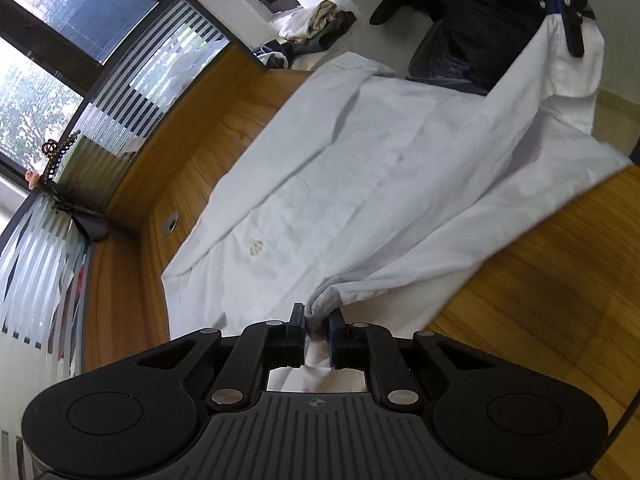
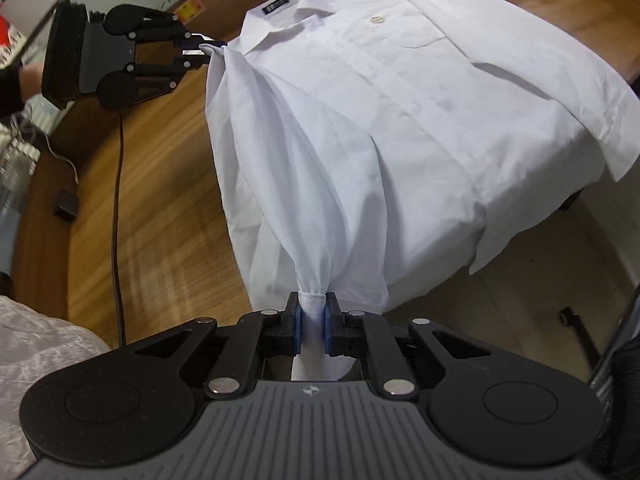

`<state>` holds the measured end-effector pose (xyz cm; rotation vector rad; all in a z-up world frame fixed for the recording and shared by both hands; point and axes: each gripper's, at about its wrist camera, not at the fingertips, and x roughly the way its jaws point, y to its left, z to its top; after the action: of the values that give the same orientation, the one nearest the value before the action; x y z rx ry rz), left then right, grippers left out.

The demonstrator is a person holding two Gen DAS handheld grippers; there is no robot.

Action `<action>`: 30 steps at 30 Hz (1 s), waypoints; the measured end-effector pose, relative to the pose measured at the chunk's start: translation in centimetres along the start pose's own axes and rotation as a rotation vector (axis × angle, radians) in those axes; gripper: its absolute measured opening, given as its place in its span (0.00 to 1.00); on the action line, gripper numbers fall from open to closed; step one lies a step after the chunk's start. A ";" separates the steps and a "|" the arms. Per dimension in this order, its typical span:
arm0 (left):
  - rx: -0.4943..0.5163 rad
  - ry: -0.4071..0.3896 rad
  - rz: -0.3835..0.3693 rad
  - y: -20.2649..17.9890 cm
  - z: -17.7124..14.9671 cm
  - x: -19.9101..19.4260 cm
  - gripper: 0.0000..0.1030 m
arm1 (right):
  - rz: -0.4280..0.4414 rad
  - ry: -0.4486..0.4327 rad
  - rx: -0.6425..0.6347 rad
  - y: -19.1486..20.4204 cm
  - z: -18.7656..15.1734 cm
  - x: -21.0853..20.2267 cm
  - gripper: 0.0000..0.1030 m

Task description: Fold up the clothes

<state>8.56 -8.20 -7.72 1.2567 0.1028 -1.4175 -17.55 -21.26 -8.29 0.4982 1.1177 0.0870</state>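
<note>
The left wrist camera sits just behind the left gripper (image 1: pixel 318 326) at the shirt's (image 1: pixel 360 168) collar end, tilted, facing along the shirt toward the right gripper (image 1: pixel 572 28) and the table's (image 1: pixel 540 280) far edge. The right wrist camera looks back from the right gripper (image 2: pixel 312 318) toward the collar. Both views share the shirt (image 2: pixel 400 120), the table (image 2: pixel 160 200) and the opposite gripper, the left gripper (image 2: pixel 204 50) showing in the right view.
</note>
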 end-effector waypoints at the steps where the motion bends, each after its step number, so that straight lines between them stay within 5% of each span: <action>1: -0.011 0.001 -0.001 0.4 0.5 0.3 0.12 | 0.018 0.004 0.005 -0.5 0.2 0.0 0.11; 7: -0.044 0.011 0.007 2.7 2.9 2.0 0.12 | 0.128 0.029 0.036 -3.8 1.4 -0.2 0.11; 10: -0.061 0.025 0.001 3.5 3.5 3.1 0.12 | 0.282 0.024 0.095 -5.4 2.2 -0.6 0.11; 27: -0.118 0.140 -0.142 5.2 5.0 14.8 0.15 | 0.307 0.036 0.578 -19.1 3.1 3.9 0.17; 30: -0.136 0.148 -0.155 5.1 4.8 16.2 0.16 | 0.244 0.029 0.564 -19.1 3.4 4.3 0.19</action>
<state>13.69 -23.78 -14.21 1.2603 0.3987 -1.4222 -16.03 -37.99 -18.86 1.1400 1.1017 -0.0110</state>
